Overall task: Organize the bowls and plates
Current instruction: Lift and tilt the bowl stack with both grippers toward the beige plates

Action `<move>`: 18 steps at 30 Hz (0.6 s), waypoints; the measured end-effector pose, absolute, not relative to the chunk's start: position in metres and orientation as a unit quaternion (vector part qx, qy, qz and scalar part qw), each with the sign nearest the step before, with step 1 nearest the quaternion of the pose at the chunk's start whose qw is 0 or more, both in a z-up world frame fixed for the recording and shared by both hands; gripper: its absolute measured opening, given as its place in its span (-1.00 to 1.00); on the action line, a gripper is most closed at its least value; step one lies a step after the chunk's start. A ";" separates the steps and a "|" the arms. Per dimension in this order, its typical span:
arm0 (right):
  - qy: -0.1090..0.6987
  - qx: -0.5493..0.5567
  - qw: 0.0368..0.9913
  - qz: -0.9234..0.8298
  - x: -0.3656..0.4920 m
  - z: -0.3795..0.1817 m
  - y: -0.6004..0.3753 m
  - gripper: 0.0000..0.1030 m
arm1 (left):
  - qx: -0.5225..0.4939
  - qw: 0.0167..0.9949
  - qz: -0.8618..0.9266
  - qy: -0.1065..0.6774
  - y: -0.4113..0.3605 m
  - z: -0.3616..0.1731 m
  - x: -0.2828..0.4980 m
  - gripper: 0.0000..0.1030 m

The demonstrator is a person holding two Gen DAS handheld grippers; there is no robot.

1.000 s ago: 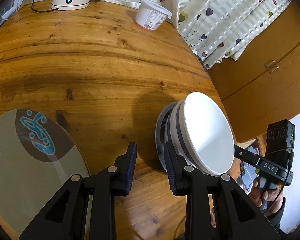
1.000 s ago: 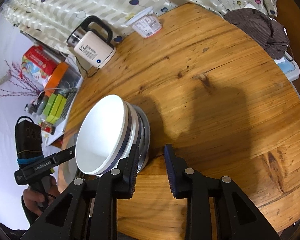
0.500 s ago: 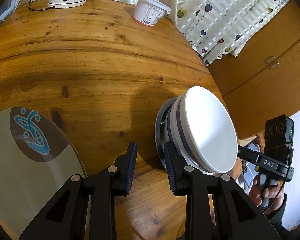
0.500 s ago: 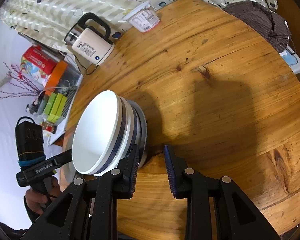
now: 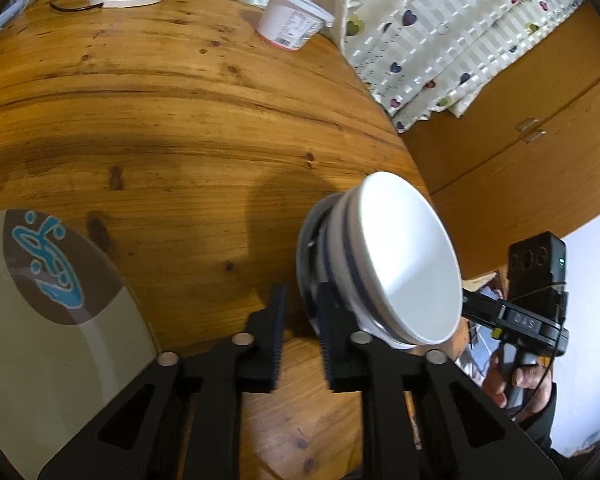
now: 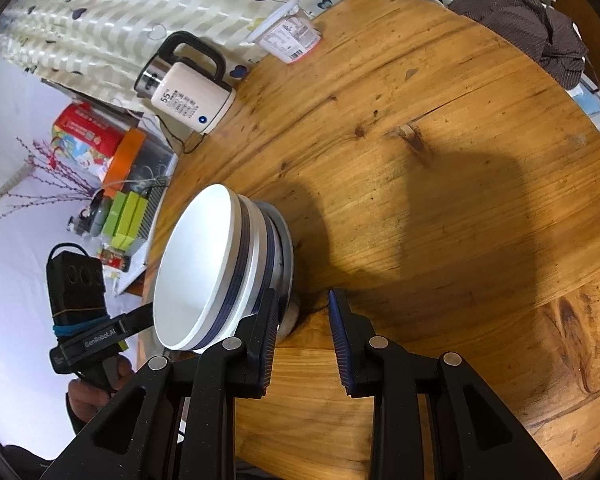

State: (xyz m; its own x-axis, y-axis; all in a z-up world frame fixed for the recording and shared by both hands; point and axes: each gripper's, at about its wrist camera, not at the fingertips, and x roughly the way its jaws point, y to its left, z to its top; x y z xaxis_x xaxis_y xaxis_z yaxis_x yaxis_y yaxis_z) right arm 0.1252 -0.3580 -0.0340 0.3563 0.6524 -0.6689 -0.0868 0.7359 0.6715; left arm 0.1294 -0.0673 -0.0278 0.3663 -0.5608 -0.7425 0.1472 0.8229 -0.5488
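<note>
The bowls (image 5: 400, 264) sit at the table (image 5: 180, 120) edge between the left gripper (image 5: 302, 332), whose jaws have just been closing on nothing, and the right gripper (image 6: 300, 332), which we hold ajar and empty.

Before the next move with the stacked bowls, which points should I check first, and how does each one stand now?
1. Grip of left gripper on the plate under the bowls: jaws have just been closing, rim between them, a gap shows: not ok.
2. Grip of right gripper: open, rim beside one finger: not ok.
3. bowls nested in each other: ok.
4. Stack away from the table edge: not ok, it stands close.
5. Top of large plate free: ok.
</note>
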 end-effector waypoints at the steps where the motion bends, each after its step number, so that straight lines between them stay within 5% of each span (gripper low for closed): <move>1: 0.514 0.277 0.776 0.240 0.125 -0.034 -0.359 -0.49 | -0.196 0.803 -0.223 0.516 -0.068 -0.027 0.129 -0.85; 8: 0.505 0.281 0.772 0.264 0.124 -0.032 -0.355 -0.84 | -0.203 0.802 -0.232 0.512 -0.066 -0.028 0.129 -0.85; 18: 0.503 0.286 0.773 0.261 0.125 -0.031 -0.355 -0.84 | -0.234 0.788 -0.249 0.512 -0.061 -0.033 0.133 -0.86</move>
State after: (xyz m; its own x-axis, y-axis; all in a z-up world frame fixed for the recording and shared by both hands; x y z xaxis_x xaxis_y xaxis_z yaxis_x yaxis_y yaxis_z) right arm 0.1246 -0.3549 -0.0309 0.3577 0.6910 -0.6281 -0.1161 0.7003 0.7044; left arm 0.1335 -0.0610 -0.0332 0.3502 -0.6325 -0.6909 0.1536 0.7664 -0.6238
